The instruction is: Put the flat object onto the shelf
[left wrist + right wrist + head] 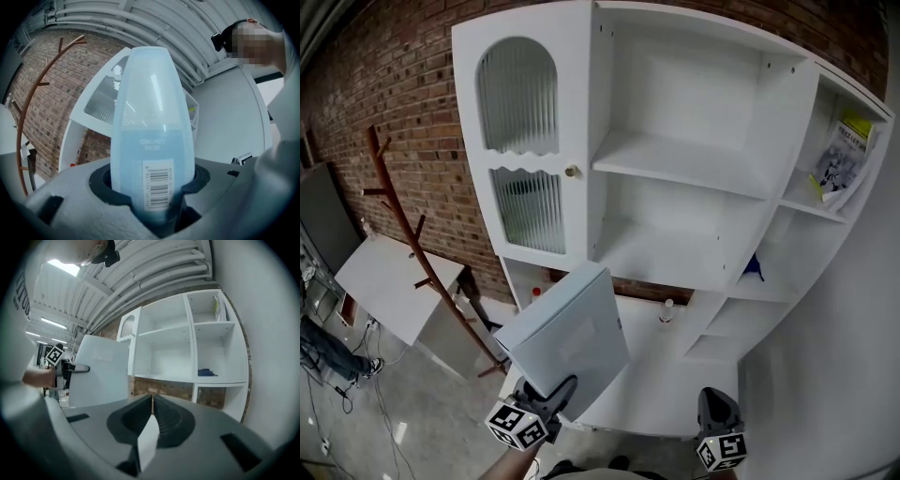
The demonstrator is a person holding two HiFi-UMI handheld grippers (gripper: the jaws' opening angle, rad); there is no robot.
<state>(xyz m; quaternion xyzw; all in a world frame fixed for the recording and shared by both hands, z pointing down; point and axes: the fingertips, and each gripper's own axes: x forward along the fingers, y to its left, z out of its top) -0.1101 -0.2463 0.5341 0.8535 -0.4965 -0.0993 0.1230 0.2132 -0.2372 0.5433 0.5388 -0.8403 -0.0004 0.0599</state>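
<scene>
The flat object (572,337) is a pale blue plastic document case with a barcode label (157,183). It stands upright and slightly tilted in front of the white shelf unit (675,164). My left gripper (546,398) is shut on its lower edge, and the case (152,131) fills the middle of the left gripper view. My right gripper (719,412) hangs low at the right, apart from the case, its jaws shut. A thin white sliver shows at the seam of the right gripper (153,401). The right gripper view shows the case (101,371) at the left.
A ribbed-glass door (520,103) closes the unit's left side. Booklets (844,159) lean in the upper right compartment and a blue item (753,267) lies below them. Small bottles (667,309) stand on the counter. A brown coat rack (412,234) and grey table (389,281) stand left.
</scene>
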